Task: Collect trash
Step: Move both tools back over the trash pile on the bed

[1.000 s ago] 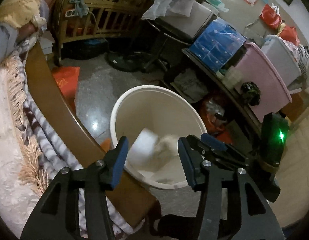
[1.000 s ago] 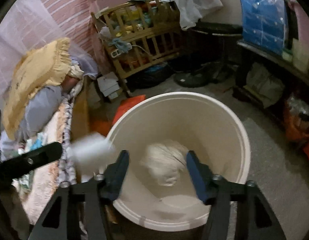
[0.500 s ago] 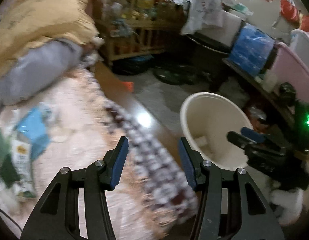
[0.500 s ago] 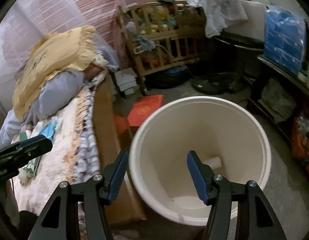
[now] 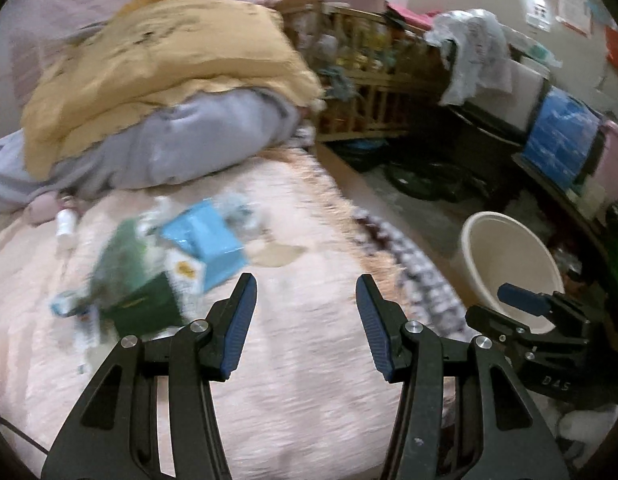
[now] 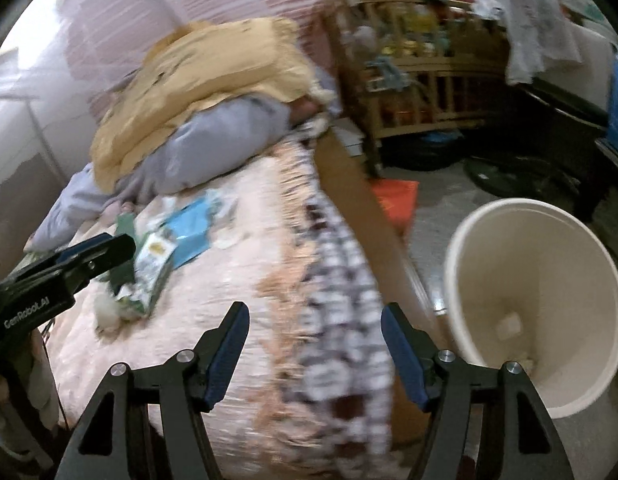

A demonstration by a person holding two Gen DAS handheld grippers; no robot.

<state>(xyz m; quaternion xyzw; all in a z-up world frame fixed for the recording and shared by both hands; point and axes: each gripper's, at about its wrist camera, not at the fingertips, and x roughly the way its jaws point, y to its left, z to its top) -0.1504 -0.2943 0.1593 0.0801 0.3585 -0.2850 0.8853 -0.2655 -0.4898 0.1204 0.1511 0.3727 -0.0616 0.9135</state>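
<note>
A pile of trash lies on the pink bedspread: a blue packet [image 5: 205,240], a green packet [image 5: 137,280] and crumpled wrappers; it also shows in the right wrist view [image 6: 189,228]. My left gripper [image 5: 305,320] is open and empty, over the bed a little right of the pile. My right gripper [image 6: 315,344] is open and empty, over the bed's edge. The white bucket [image 6: 581,248] stands on the floor beside the bed, with small scraps [image 6: 509,326] at its bottom. It also shows in the left wrist view [image 5: 521,240].
A yellow pillow [image 5: 161,64] and a grey quilt [image 5: 169,148] are heaped at the bed's far end. A wooden crib [image 6: 421,68] stands behind. A red box [image 6: 395,196] lies on the floor. Cluttered shelves line the right wall.
Both grippers have swung left from above the bucket to over the bed. The trash dropped earlier now lies in the bucket. The pile on the bed has come into view.
</note>
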